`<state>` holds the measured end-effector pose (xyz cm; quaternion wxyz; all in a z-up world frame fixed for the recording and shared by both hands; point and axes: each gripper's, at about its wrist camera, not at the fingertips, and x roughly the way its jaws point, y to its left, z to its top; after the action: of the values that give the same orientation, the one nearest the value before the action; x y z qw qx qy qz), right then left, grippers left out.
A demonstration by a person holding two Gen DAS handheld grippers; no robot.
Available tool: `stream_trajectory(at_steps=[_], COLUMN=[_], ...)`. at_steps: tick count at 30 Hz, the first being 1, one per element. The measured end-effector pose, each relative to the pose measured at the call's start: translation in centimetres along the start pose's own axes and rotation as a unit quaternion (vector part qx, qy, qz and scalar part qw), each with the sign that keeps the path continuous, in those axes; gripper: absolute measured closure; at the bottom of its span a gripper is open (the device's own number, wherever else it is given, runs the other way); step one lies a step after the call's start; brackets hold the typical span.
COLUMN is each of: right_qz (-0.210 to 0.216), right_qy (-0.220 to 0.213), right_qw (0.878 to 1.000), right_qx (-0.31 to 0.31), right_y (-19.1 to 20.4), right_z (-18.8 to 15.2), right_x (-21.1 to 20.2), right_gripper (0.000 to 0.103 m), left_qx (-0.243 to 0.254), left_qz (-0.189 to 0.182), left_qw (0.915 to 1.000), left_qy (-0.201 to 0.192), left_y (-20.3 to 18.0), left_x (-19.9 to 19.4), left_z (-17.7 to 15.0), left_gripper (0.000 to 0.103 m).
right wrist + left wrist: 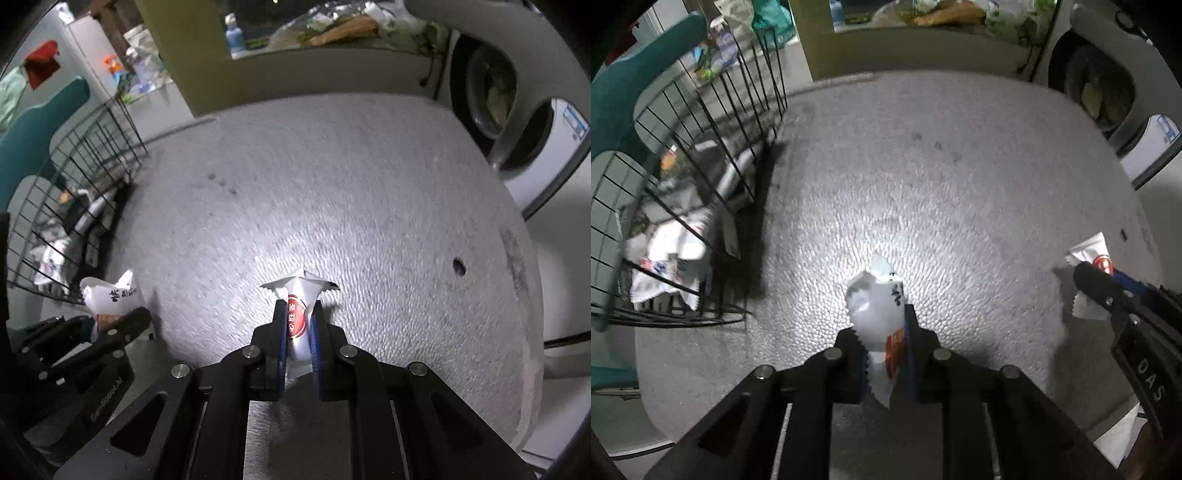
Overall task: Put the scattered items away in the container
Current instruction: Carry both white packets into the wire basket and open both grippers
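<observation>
White crinkled snack sachet with black script (877,310), pinched between narrow jaws of left tool (882,332), held above pebbled grey tabletop (923,166). Black wire basket (701,184) at far left, already holding similar wrappers. Right tool (1115,295) visible at right edge, gripping another packet.

From right wrist: white sachet with red round label (297,317) clamped upright in right tool (297,332), above tabletop (369,184); left tool (110,332) low left with its sachet (110,295); basket (74,177) beyond, well apart.

Likely risks: slippery foil sliding from a light pinch during carry; tools colliding if both converge on basket; release short of rim dropping packet outside wires.
</observation>
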<state>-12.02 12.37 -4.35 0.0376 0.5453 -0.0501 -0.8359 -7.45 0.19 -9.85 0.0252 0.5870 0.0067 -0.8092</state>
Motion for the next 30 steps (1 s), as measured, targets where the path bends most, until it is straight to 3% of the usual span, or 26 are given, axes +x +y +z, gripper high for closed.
stream_trajectory(at_steps=[5,10,14,17,24,25,26,28,30], right_qz=[0.037,0.108,0.151,0.166,0.171,0.165,0.155,0.135,0.141], right_qy=[-0.045,-0.1,-0.108,-0.095,-0.067,-0.072,-0.078,-0.089,-0.087], right_qw=[0.998,0.985,0.974,0.969,0.967,0.967,0.967,0.969,0.969], right_qx=[-0.029,-0.087,-0.127,-0.154,-0.178,-0.183,-0.189,-0.19,-0.183], right_y=[3.0,9.6,15.9,20.0,24.3,24.5,24.6,24.6,24.3], right_z=[2.6,6.9,8.7,8.9,7.6,7.5,7.3,7.2,7.4], right_x=[-3.8,-7.9,-8.1,-6.7,-3.5,-3.7,-4.0,-4.4,-4.6], right_gripper=[0.091,0.09,0.089,0.089,0.086,0.075,0.065,0.062,0.06], left_qx=[-0.026,-0.076,-0.112,-0.146,-0.15,-0.147,-0.146,-0.153,-0.16], left_qz=[-0.017,0.003,0.054,0.052,0.045,0.036,0.031,0.034,0.028], left_qw=[0.9979,0.9894,0.9855,0.9838,0.9842,0.9847,0.9849,0.9833,0.9821], left_qy=[-0.057,-0.124,-0.115,-0.09,-0.083,-0.085,-0.088,-0.093,-0.095], left_y=[2.1,8.8,16.0,20.1,22.3,22.4,22.4,22.5,22.8], left_x=[-6.7,-13.5,-13.0,-12.0,-10.4,-10.4,-10.6,-11.3,-11.9], left_z=[2.0,4.7,7.0,6.5,5.4,5.3,5.1,4.4,3.8], left_gripper=[0.087,0.087,0.087,0.087,0.087,0.087,0.083,0.072,0.058])
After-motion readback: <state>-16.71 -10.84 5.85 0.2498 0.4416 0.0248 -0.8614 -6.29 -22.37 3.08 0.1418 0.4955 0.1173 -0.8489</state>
